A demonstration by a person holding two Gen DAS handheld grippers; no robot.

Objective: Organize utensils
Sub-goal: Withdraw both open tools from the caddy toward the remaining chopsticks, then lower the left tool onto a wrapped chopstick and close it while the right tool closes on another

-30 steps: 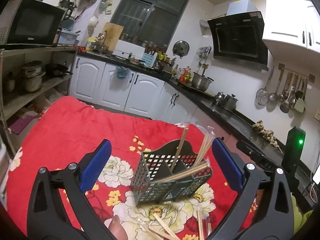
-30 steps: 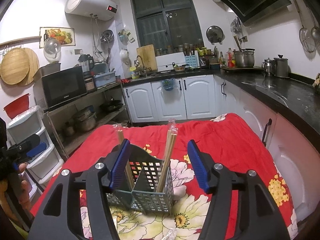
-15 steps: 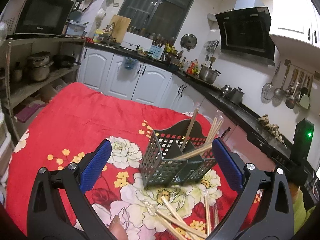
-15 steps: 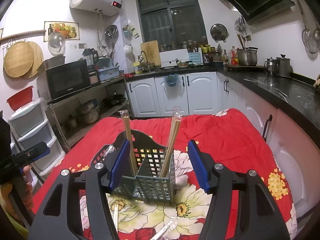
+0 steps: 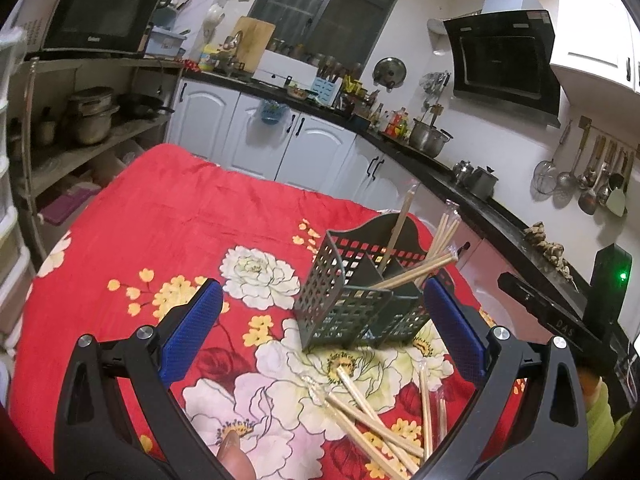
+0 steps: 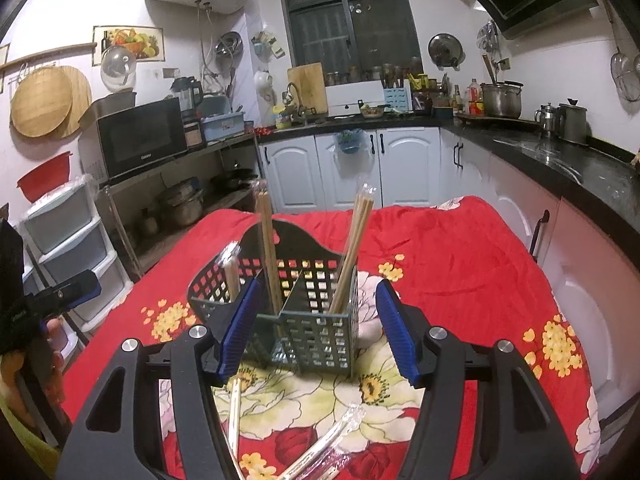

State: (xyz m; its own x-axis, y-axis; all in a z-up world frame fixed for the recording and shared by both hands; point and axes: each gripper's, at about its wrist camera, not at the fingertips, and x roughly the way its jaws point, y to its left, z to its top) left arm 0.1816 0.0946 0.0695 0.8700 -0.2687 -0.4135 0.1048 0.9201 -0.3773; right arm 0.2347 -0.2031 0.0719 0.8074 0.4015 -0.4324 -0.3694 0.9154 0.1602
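Chopsticks [image 5: 376, 420] lie loose in their clear sleeves on the red floral cloth [image 5: 160, 216], just in front of the dark perforated utensil caddy [image 5: 352, 304]; other pairs [image 6: 352, 248] already stand upright in its compartments, and one pair [image 5: 416, 272] rests slantwise across its rim. Left to right: the left gripper [image 5: 320, 336] is released, its blue pads wide apart and holding nothing, with the loose bundle low between them. Over the last second this view has drawn back and tilted down, so that chopsticks formerly at the frame's lower edge now lie in plain sight (a likely sign that the next pickup is being lined up). The right gripper [image 6: 320, 332] is likewise spread and empty; it has come closer to the caddy, whose near corner now sits between its pads without visible contact. Several pairs remain unsorted, so the task appears partly done.
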